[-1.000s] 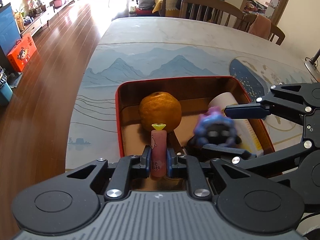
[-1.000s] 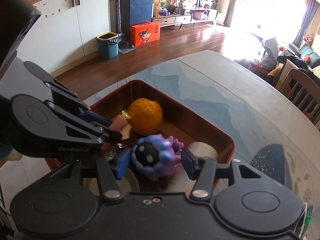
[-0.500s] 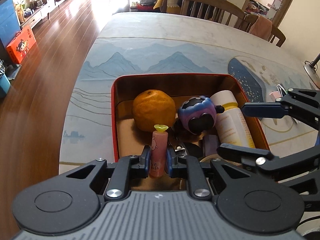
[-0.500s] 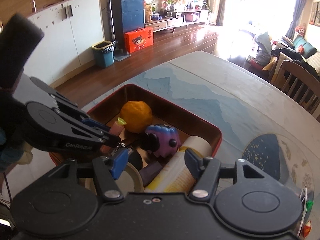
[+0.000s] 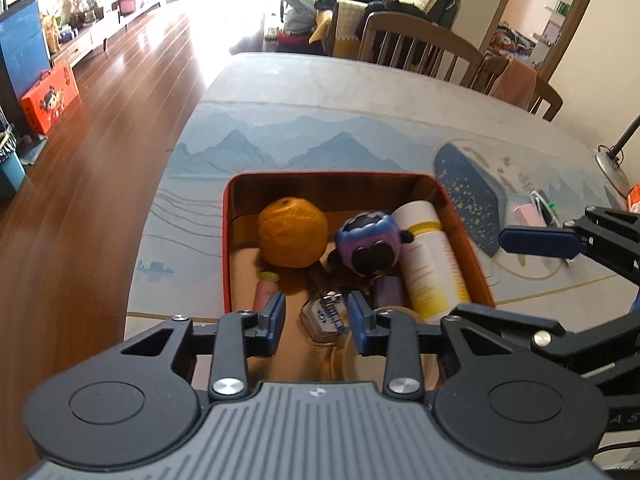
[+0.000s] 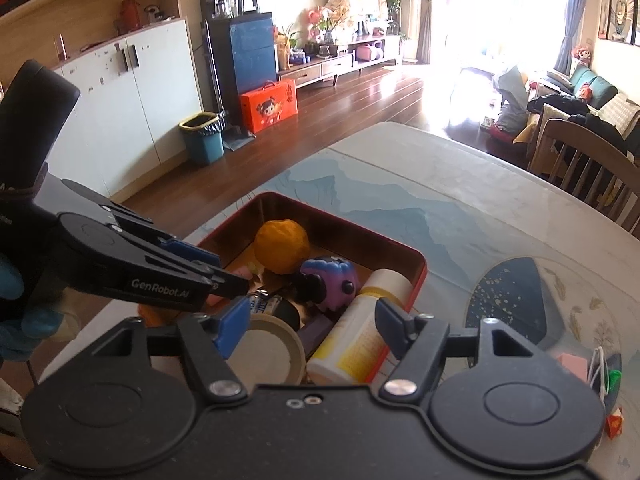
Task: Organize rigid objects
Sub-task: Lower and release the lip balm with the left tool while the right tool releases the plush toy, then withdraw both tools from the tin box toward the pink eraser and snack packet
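A red tray on the table holds an orange, a purple toy, a white and yellow bottle, a small glass bottle and a pink stick with a yellow top. The pink stick lies in the tray by the orange. My left gripper is open and empty above the tray's near end. My right gripper is open and empty above the bottle and a tape roll.
A pink eraser and a clip lie on the table right of the tray. A lamp base stands at the far right. Wooden chairs line the table's far edge. The table edge and wooden floor are on the left.
My left gripper has opened and let go of the pink stick, which now lies in the tray. Both grippers have drawn back from the tray. The right gripper earlier released the purple toy.
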`<state>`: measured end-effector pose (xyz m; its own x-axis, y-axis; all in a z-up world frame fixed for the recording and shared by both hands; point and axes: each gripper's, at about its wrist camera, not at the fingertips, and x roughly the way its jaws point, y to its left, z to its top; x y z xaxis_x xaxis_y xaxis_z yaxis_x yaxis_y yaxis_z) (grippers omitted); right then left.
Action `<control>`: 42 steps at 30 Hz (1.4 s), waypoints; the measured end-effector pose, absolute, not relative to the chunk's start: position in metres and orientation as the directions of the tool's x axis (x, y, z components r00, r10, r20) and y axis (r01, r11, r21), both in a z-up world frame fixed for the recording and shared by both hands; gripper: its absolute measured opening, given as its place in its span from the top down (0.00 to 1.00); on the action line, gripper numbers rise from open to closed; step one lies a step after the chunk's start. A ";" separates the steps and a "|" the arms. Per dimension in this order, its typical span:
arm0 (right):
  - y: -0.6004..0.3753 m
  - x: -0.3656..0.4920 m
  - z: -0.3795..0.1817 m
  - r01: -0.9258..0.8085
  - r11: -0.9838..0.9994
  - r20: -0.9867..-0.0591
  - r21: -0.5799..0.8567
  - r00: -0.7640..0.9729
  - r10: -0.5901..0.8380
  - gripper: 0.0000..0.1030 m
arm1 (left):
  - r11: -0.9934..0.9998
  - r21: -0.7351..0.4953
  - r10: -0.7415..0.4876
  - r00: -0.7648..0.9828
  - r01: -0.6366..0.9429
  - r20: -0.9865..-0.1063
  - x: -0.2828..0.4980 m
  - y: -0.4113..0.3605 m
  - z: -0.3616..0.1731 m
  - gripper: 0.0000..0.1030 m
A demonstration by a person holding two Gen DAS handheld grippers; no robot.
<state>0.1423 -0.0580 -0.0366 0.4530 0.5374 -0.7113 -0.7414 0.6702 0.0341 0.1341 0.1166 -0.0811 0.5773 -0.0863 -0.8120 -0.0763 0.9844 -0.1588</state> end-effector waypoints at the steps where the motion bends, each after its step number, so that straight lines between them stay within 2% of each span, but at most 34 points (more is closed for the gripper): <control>1: -0.061 0.140 -0.035 -0.740 0.672 -0.708 0.035 0.457 0.539 0.31 | 0.985 -0.157 -0.085 0.586 -0.074 -0.806 0.131 0.115 -0.078 0.54; 2: -0.065 0.138 -0.032 -0.737 0.675 -0.703 0.036 0.461 0.541 0.30 | 0.985 -0.158 -0.084 0.596 -0.073 -0.798 0.129 0.113 -0.074 0.47; 3: -0.068 0.136 -0.029 -0.732 0.680 -0.699 0.038 0.466 0.542 0.29 | 0.985 -0.159 -0.085 0.609 -0.069 -0.788 0.126 0.110 -0.069 0.45; 16: -0.135 0.120 -0.005 -0.671 0.737 -0.643 0.079 0.531 0.552 0.11 | 0.989 -0.140 -0.072 0.680 -0.044 -0.729 0.115 0.065 -0.038 0.31; 21: -0.167 0.119 -0.005 -0.640 0.765 -0.627 0.073 0.567 0.534 0.00 | 0.989 -0.143 -0.089 0.697 -0.020 -0.711 0.115 0.040 -0.032 0.23; 23: -0.180 0.120 -0.005 -0.625 0.776 -0.623 0.078 0.577 0.527 0.00 | 0.989 -0.145 -0.099 0.705 -0.006 -0.702 0.116 0.027 -0.029 0.20; 32: -0.246 0.132 -0.015 -0.549 0.831 -0.634 0.088 0.613 0.472 0.00 | 0.986 -0.163 -0.138 0.704 0.032 -0.697 0.131 -0.031 -0.032 0.19; 42: -0.311 0.159 -0.037 -0.486 0.870 -0.664 0.084 0.624 0.413 0.00 | 0.991 -0.133 -0.108 0.691 0.017 -0.715 0.162 -0.097 -0.041 0.19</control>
<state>0.1587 -0.3107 -0.0365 0.6239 0.4126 -0.6637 -0.4858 0.8700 0.0842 0.1621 -0.0974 -0.0410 0.6907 -0.1077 -0.7151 0.0167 0.9910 -0.1332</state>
